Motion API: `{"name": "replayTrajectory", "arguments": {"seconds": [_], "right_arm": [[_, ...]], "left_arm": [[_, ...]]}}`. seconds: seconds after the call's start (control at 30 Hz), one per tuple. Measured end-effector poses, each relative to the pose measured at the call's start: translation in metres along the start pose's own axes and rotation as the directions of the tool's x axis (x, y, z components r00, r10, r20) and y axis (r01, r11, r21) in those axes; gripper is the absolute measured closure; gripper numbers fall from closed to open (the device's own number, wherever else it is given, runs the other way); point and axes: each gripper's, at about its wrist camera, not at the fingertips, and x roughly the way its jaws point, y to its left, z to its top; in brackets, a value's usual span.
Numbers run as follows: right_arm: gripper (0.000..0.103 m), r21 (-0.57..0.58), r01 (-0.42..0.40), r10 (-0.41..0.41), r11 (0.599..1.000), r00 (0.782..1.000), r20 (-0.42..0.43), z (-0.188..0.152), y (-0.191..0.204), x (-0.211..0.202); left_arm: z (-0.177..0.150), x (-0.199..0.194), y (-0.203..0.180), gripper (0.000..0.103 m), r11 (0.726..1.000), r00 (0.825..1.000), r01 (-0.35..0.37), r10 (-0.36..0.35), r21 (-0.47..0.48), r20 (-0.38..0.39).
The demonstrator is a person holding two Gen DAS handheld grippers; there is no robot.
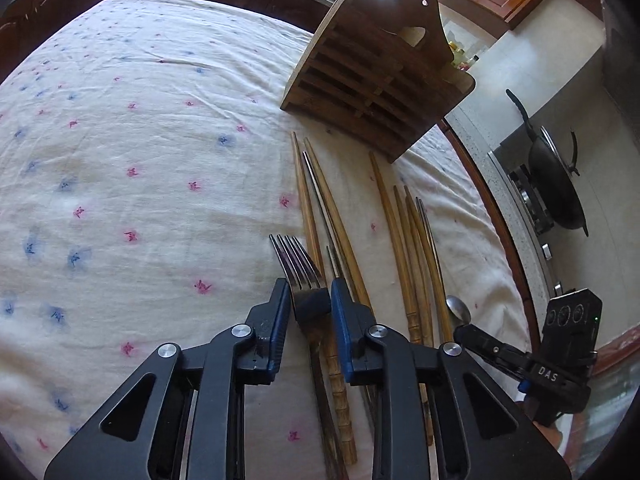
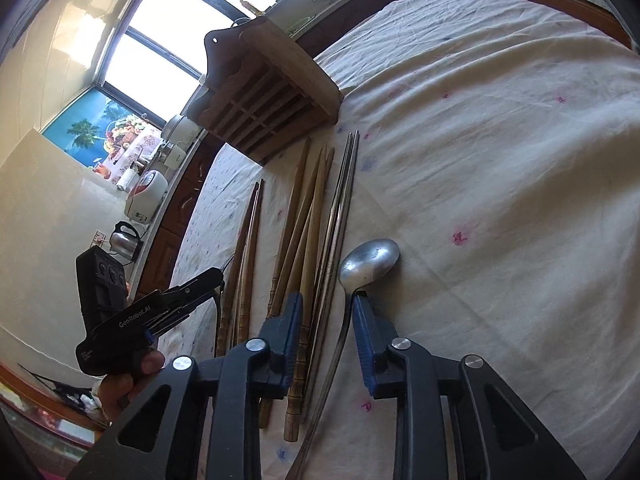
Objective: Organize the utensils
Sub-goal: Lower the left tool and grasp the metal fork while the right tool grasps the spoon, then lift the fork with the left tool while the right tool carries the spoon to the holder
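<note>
A wok (image 1: 554,184) is sitting on the stove (image 1: 532,204). A kettle (image 2: 125,241) and rice cooker (image 2: 145,196) are standing on the counter below the window (image 2: 160,40). A flowered cloth (image 1: 140,140) is covering the table.

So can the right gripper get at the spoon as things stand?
Probably yes: the right gripper is open with the spoon handle running between its fingers. The steel chopsticks lie close alongside, though apart from the spoon.

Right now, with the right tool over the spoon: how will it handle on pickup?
The spoon looks like stiff polished metal, so probably slippery between the pads. Its thin handle lies flat on the loose tablecloth, so it may skid or bunch the fabric. The right tool straddles the neck; the bowl end will likely droop.
</note>
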Motion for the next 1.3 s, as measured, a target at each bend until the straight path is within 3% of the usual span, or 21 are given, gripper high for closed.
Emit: {"name": "replayTrajectory", "arguments": {"seconds": [0.03,0.13,0.6,0.87,1.3], "right_arm": [[0.097,0.007,-0.006,0.006,1.000,1.000,-0.005,0.000,-0.001,0.000],[0.100,0.001,-0.019,0.019,1.000,1.000,0.007,-0.002,0.000,-0.005],[0.101,-0.170,-0.001,0.027,0.985,0.989,0.147,0.015,0.053,-0.050],[0.101,-0.240,0.024,0.037,0.970,0.968,0.248,0.034,0.075,-0.070],[0.101,-0.298,0.094,0.034,0.950,0.917,0.398,0.078,0.100,-0.084]], "left_arm": [[0.000,-0.001,0.001,0.085,1.000,1.000,0.004,-0.004,-0.003,0.000],[-0.002,-0.004,0.002,0.098,1.000,1.000,0.015,-0.015,-0.006,-0.001],[0.002,-0.071,-0.019,0.101,0.997,0.989,0.060,-0.065,0.041,0.136],[0.020,-0.100,-0.032,0.101,0.996,0.968,0.049,-0.066,0.077,0.241],[0.068,-0.113,-0.051,0.101,0.992,0.945,0.057,-0.090,0.113,0.315]]}}
